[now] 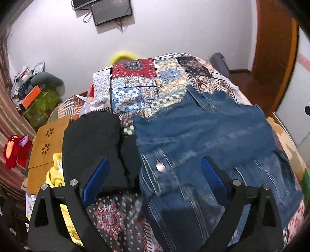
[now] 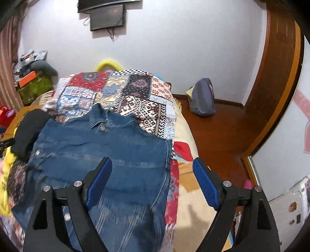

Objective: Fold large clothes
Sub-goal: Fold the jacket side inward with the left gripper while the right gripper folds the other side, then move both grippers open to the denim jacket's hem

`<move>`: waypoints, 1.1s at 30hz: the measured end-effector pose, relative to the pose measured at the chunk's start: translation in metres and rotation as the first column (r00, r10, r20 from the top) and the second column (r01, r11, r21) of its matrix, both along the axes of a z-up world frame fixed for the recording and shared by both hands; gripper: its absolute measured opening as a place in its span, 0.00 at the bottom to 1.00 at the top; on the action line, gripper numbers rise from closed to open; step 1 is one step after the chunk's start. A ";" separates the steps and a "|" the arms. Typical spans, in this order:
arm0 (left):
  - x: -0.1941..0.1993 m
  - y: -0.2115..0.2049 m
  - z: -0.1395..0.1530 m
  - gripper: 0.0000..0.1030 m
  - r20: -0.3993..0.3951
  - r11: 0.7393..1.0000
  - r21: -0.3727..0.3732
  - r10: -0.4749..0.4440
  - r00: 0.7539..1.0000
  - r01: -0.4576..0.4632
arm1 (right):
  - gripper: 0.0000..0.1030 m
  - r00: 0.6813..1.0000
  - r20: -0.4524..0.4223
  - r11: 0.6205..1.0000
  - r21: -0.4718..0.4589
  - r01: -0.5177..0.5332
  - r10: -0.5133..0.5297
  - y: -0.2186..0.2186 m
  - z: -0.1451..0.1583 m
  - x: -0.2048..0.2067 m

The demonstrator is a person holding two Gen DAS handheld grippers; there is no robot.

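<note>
The left gripper (image 1: 155, 174) stands with its blue pads wide apart and nothing between them, hanging over the near left part of the denim jacket (image 1: 203, 139). The right gripper (image 2: 153, 178) is likewise spread and empty, over the jacket's near right edge, with its outer finger out past the cloth above the blanket (image 2: 189, 193).

The jacket lies flat on the bed, front up, sleeves seemingly tucked in so it forms a rough rectangle, collar (image 2: 100, 118) at the far end. By my reading, one fold is just finished and let go; the step in hand is moving on to the next fold.

Next, both tongs likely need to come down on the near hem corners, pinch all layers, and carry them toward the collar evenly.

Beside the jacket's left edge sits a black garment (image 1: 93, 143); beyond lies the patchwork bedspread (image 1: 135, 81), then the wall with a screen (image 2: 106, 17).
</note>
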State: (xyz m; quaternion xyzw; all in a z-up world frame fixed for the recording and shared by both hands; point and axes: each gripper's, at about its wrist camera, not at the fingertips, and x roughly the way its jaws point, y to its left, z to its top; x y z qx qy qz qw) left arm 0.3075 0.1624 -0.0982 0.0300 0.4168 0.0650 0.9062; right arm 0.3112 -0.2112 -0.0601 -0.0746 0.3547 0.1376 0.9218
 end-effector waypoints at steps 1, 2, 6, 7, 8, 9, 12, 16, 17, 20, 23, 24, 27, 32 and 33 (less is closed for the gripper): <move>-0.007 -0.002 0.000 0.93 0.000 1.000 -0.006 -0.007 1.000 0.007 | 0.87 1.000 0.004 1.000 -0.001 -0.005 0.005 -0.001 -0.001 -0.008; -0.016 -0.005 -0.002 0.93 -0.004 1.000 -0.020 -0.019 1.000 0.019 | 0.90 1.000 0.005 1.000 -0.002 -0.006 0.006 -0.002 -0.002 -0.015; -0.043 -0.008 -0.019 0.95 -0.042 0.996 -0.078 -0.034 0.999 0.031 | 0.91 1.000 -0.028 1.000 -0.004 0.003 -0.003 -0.008 -0.021 -0.035; -0.049 -0.007 -0.026 0.95 -0.063 0.995 -0.093 -0.031 0.998 0.025 | 0.91 0.999 -0.046 1.000 -0.007 0.012 -0.012 -0.010 -0.029 -0.039; -0.053 -0.005 -0.034 0.95 -0.084 0.994 -0.105 -0.025 0.996 0.016 | 0.91 0.998 -0.066 1.000 -0.010 0.021 -0.022 -0.011 -0.037 -0.042; -0.059 -0.004 -0.043 0.95 -0.106 0.993 -0.119 -0.020 0.994 0.007 | 0.91 0.996 -0.087 1.000 -0.009 0.026 -0.027 -0.014 -0.045 -0.046; -0.072 0.001 -0.067 0.95 -0.163 0.986 -0.166 -0.014 0.986 -0.013 | 0.91 0.988 -0.146 0.999 0.005 0.045 -0.044 -0.021 -0.067 -0.057; -0.086 0.014 -0.105 0.95 -0.275 0.964 -0.256 -0.008 0.961 -0.065 | 0.91 0.969 -0.238 0.998 0.016 0.065 -0.060 -0.027 -0.097 -0.066; -0.089 0.016 -0.112 0.95 -0.295 0.956 -0.281 -0.005 0.955 -0.081 | 0.91 0.965 -0.256 0.997 0.019 0.070 -0.063 -0.028 -0.103 -0.070; -0.100 0.021 -0.131 0.95 -0.336 0.922 -0.369 -0.017 0.942 -0.115 | 0.91 0.948 -0.313 0.996 0.038 0.076 -0.060 -0.032 -0.122 -0.078; -0.108 0.020 -0.146 0.95 -0.362 0.898 -0.418 -0.026 0.932 -0.137 | 0.91 0.926 -0.373 0.997 0.024 0.078 -0.064 -0.036 -0.141 -0.078; -0.110 0.019 -0.152 0.95 -0.374 0.889 -0.436 -0.035 0.927 -0.142 | 0.91 0.915 -0.399 0.997 0.017 0.078 -0.064 -0.037 -0.147 -0.077; -0.116 0.019 -0.162 0.95 -0.376 0.840 -0.520 -0.063 0.924 -0.154 | 0.91 0.889 -0.454 0.995 0.049 0.086 -0.055 -0.044 -0.159 -0.077; -0.118 0.021 -0.171 0.95 -0.346 0.778 -0.611 -0.096 0.933 -0.146 | 0.88 0.876 -0.483 0.987 0.141 0.081 -0.003 -0.051 -0.165 -0.080; -0.118 0.020 -0.171 0.94 -0.340 0.776 -0.614 -0.098 0.935 -0.142 | 0.84 0.878 -0.479 0.985 0.154 0.078 0.006 -0.051 -0.165 -0.080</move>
